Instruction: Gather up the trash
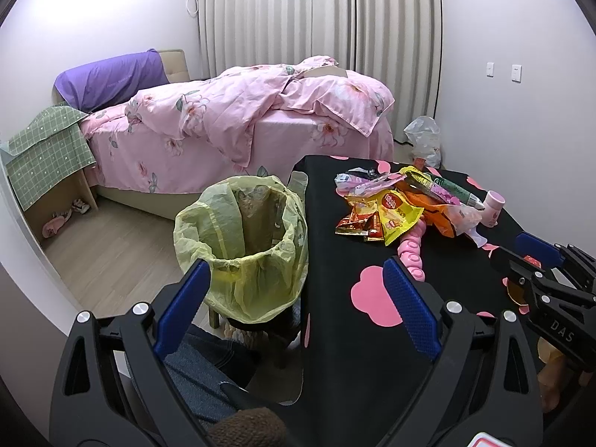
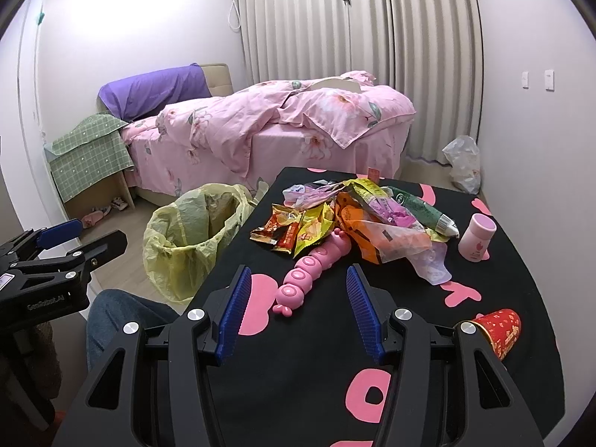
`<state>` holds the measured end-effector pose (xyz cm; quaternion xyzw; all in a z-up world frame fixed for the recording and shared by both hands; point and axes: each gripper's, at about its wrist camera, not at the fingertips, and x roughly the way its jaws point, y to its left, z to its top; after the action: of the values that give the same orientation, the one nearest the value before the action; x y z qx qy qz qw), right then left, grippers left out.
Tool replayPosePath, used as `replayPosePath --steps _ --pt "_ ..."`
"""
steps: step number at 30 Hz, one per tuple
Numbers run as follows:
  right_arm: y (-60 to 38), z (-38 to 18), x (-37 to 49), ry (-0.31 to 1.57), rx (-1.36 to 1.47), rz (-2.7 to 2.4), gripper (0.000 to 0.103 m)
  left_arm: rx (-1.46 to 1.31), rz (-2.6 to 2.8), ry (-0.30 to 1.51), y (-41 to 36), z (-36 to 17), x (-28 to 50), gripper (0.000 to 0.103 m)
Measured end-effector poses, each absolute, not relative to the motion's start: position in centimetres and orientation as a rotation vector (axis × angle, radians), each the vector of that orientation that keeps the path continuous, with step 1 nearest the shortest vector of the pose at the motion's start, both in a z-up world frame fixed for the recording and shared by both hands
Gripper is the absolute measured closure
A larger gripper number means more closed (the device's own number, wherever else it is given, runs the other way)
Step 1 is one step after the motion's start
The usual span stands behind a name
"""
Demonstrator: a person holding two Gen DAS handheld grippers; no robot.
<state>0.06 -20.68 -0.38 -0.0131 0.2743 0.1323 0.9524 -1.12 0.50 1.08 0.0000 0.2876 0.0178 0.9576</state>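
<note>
On the black table point(image 2: 335, 372) with pink shapes lies a heap of snack wrappers point(image 2: 335, 219), near its far edge. A green tube point(image 2: 424, 208) and a pink cup point(image 2: 478, 237) stand just right of the heap, and a pink caterpillar toy point(image 2: 311, 272) touches its near side. A red paper cup point(image 2: 499, 331) lies tipped over, well apart from the heap at the right. Left of the table stands the bin with a yellow bag point(image 1: 242, 246). The left gripper point(image 1: 298, 298) hangs above the table's left edge, jaws wide apart and empty. The right gripper point(image 2: 294, 309) hovers near the toy, jaws also apart. Behind the table is a pink bed point(image 1: 238, 119).
</note>
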Motion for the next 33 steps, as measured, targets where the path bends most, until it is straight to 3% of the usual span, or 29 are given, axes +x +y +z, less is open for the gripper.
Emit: replayPosePath --steps 33 --pt "-20.39 -0.37 0.00 0.563 -0.028 0.273 0.052 -0.005 0.036 0.587 1.03 0.87 -1.16 0.014"
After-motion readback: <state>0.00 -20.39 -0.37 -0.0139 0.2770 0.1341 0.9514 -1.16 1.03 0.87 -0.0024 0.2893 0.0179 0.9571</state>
